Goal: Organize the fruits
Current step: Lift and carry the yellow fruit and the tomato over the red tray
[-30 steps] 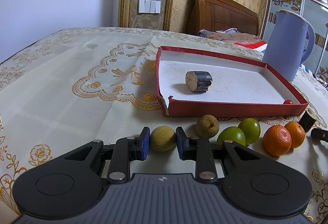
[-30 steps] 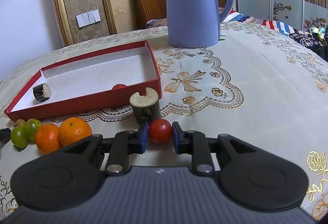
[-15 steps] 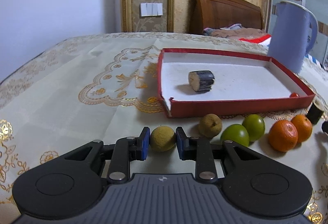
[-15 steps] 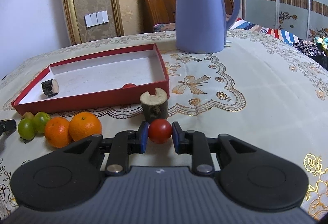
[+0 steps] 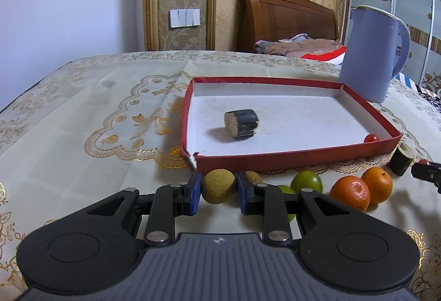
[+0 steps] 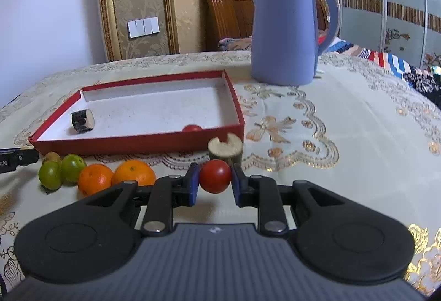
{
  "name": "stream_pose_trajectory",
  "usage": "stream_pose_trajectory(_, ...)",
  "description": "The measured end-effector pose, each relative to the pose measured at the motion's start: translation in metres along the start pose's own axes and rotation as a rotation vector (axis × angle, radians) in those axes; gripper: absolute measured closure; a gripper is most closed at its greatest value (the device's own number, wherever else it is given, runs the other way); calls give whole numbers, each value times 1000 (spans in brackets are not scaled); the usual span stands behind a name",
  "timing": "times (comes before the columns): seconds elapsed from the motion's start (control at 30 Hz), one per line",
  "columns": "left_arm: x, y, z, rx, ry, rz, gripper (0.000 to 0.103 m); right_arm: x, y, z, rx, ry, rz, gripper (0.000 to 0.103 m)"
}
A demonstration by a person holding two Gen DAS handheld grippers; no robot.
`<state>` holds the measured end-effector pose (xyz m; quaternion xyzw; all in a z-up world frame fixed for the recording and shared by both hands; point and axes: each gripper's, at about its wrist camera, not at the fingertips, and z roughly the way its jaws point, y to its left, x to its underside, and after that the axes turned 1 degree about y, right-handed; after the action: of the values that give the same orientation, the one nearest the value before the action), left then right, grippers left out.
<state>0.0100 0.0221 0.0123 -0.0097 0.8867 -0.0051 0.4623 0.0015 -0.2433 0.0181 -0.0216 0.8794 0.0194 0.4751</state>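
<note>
My left gripper [image 5: 217,189] is shut on a yellow-brown round fruit [image 5: 217,186], held above the cloth in front of the red tray [image 5: 275,160]. My right gripper [image 6: 215,177] is shut on a red tomato [image 6: 215,175], lifted near the tray's right front corner. The tray holds a dark sugarcane piece [image 5: 242,123] and a small red tomato [image 5: 370,138]. Two oranges [image 5: 361,189], two green fruits [image 5: 306,182] and a brown fruit [image 5: 253,176] lie in a row before the tray. Another sugarcane piece [image 6: 225,148] stands behind the held tomato.
A blue kettle [image 6: 286,31] stands behind the tray on the right. The table has an embroidered cream cloth [image 5: 82,122]. A wooden headboard [image 5: 286,17] and wall lie beyond the far edge. The right gripper's tip [image 5: 425,171] shows at the left view's right edge.
Both grippers have lifted with their fruits and moved toward the tray; the tray looks closer and lower in both views. The fruits left on the cloth have not moved.
</note>
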Motion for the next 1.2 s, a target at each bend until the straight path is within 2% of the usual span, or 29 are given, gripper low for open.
stream_pose_trajectory(0.33, -13, -16, 9, 26, 5, 6, 77, -25, 14, 2, -16, -27, -31, 79)
stream_pose_trajectory(0.5, -20, -18, 17, 40, 20, -13, 77, -34, 21, 13, -12, -30, -40, 79)
stream_pose_trajectory(1.2, -52, -51, 46, 48, 0, 26, 76, -58, 33, 61, 16, -15, -46, 79)
